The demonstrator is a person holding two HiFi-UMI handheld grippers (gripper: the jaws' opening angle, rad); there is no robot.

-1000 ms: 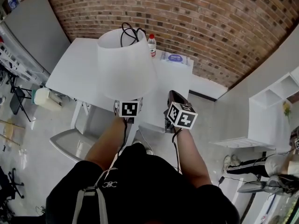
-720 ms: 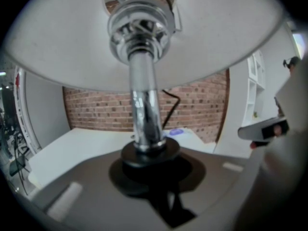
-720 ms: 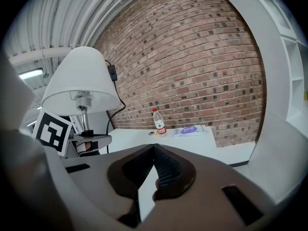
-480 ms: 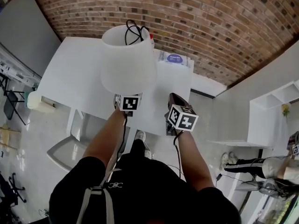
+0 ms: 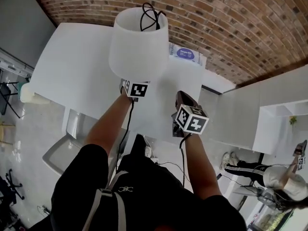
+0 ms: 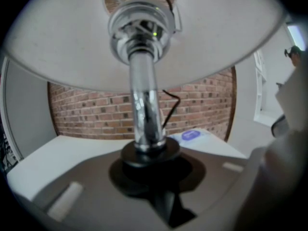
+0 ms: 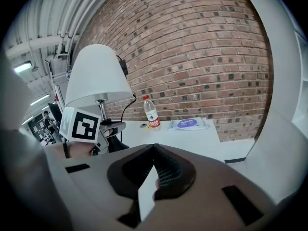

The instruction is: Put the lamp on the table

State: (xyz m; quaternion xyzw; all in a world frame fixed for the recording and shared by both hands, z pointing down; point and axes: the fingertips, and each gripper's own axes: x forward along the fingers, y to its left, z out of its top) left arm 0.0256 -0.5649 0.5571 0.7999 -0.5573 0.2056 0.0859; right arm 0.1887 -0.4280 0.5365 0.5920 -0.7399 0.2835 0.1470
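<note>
Lamp [image 5: 138, 47]: carried forward, farther in over table [image 5: 77, 76]; shade now nearer brick wall [image 5: 216, 18].
Left gripper [image 6: 147, 150]: advanced from table's near edge to above tabletop.
Right gripper [image 5: 184, 97]: edged forward alongside, tip farther over table.
Bottle [image 7: 151, 113]: in head view, now covered by shade.

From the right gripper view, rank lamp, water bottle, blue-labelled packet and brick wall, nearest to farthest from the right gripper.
1. Lamp: at left, held up close.
2. Water bottle and blue-labelled packet: far side of the table, too close to call.
3. Brick wall: behind both.
</note>
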